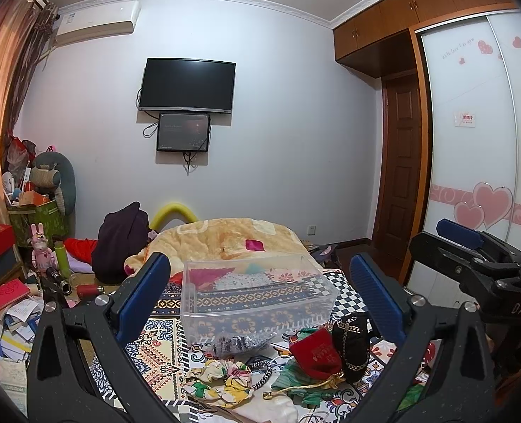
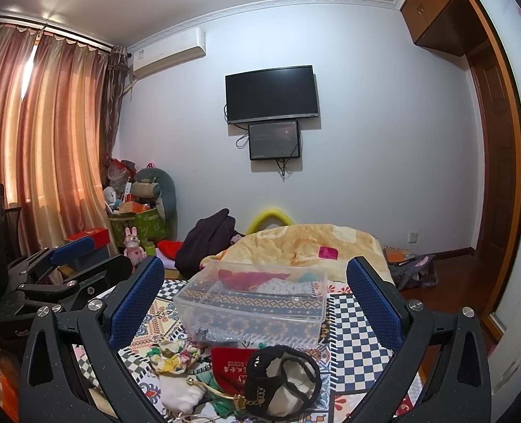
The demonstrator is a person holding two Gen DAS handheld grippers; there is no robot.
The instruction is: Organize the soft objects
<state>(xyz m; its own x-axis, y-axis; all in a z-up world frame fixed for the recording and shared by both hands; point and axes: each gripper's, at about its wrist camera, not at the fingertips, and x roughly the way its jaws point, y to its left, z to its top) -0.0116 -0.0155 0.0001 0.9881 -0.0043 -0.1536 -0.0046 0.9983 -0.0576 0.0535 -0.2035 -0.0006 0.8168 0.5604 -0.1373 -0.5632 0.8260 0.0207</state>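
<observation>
A heap of small soft things lies on the patterned bedspread (image 1: pixel 161 356) just in front of the clear plastic bin (image 1: pixel 257 299): a red velvet pouch (image 1: pixel 315 352), a black pouch with a chain (image 1: pixel 352 345), a floral scrunchie (image 1: pixel 221 377). The bin looks nearly bare, so sorting has hardly begun, I'd say. The left gripper (image 1: pixel 260 299) and right gripper (image 2: pixel 255 305) both hover above the heap, jaws spread wide, gripping nothing. The pieces overlap and trail cords, so a pinch could drag a neighbour along, or nudge the light bin away
</observation>
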